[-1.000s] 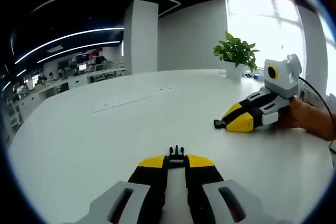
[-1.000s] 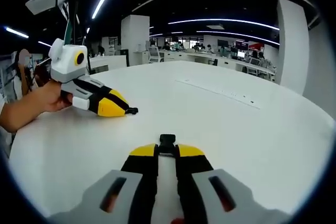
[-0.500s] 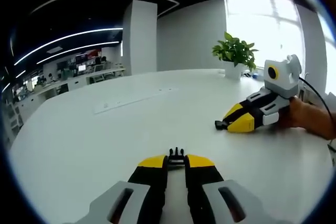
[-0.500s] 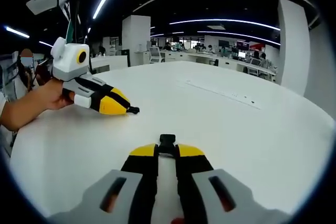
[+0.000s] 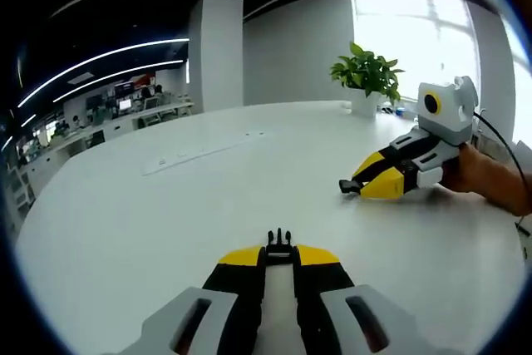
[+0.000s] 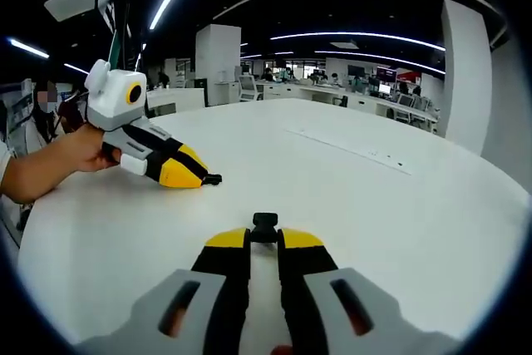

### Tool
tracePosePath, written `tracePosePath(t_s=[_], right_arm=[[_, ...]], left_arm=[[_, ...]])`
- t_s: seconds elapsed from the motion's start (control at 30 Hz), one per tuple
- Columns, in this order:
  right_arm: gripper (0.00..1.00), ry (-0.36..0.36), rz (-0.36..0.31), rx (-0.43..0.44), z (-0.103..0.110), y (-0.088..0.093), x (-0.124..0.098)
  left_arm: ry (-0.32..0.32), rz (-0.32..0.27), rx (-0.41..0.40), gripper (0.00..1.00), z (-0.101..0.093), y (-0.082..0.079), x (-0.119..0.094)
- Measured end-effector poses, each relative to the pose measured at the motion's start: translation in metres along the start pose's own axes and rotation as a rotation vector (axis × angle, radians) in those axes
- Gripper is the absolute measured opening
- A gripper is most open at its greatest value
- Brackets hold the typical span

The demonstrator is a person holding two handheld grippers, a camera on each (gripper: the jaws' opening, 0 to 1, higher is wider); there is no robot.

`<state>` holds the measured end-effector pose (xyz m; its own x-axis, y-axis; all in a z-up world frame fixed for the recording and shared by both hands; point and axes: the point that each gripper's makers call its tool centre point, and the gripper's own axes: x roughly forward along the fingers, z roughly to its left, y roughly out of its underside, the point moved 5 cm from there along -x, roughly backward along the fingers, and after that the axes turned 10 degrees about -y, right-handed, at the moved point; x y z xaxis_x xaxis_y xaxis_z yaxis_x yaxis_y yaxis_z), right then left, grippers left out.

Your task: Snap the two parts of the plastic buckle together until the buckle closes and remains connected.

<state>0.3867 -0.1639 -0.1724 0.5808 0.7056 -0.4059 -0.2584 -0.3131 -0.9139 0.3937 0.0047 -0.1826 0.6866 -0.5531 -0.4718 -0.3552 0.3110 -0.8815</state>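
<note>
In the left gripper view, the left gripper rises from the bottom edge, its grey, slotted arms ending in black jaws with yellow caps, drawn close and pinching a small black pronged buckle part of hard moulded plastic whose thin prongs stick out past the tips. In the right gripper view, the right gripper is built the same way, its jaws also drawn close and gripping a blocky black socket buckle part with a squared-off end. Both pieces are held just above the smooth, matt white worktop, a broad rounded surface, and the two are well apart from each other. Further out in the left gripper view, the right gripper lies low over the worktop at the right, held by a person's hand, a dark tip of its buckle piece poking from the yellow caps. In the right gripper view the left gripper sits at the left in the same manner, gripped by a hand with a forearm behind it. A long, shallow, flat strip with small marks is set into the worktop beyond the grippers; no writing on it can be read. At the far edge in the left gripper view stands a white pot holding a leafy green plant before a bright window. Behind is an open office with a white pillar, rows of desks and long curved ceiling lights; a red sign far off is too small to read.
</note>
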Motion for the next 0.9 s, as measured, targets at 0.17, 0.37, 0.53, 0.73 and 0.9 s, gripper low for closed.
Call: tracePosePath(t_s=[0.17, 0.37, 0.53, 0.73, 0.9], right_arm=[[0.13, -0.001, 0.005, -0.004, 0.000, 0.000, 0.000], [0.13, -0.004, 0.020, -0.005, 0.000, 0.003, 0.002], [0.13, -0.006, 0.020, -0.006, 0.000, 0.003, 0.002], [0.13, -0.009, 0.011, -0.006, 0.001, 0.000, 0.000], [0.13, -0.011, 0.007, -0.010, 0.001, -0.001, -0.002]], left_arm=[[0.005, -0.003, 0.004, 0.16, -0.003, 0.000, 0.002], [-0.009, 0.007, -0.009, 0.14, -0.003, 0.000, 0.001], [-0.014, 0.004, -0.014, 0.13, -0.002, 0.002, -0.001], [-0.015, 0.009, -0.017, 0.13, 0.003, 0.001, -0.001], [-0.007, 0.009, -0.027, 0.12, 0.001, -0.002, -0.008]])
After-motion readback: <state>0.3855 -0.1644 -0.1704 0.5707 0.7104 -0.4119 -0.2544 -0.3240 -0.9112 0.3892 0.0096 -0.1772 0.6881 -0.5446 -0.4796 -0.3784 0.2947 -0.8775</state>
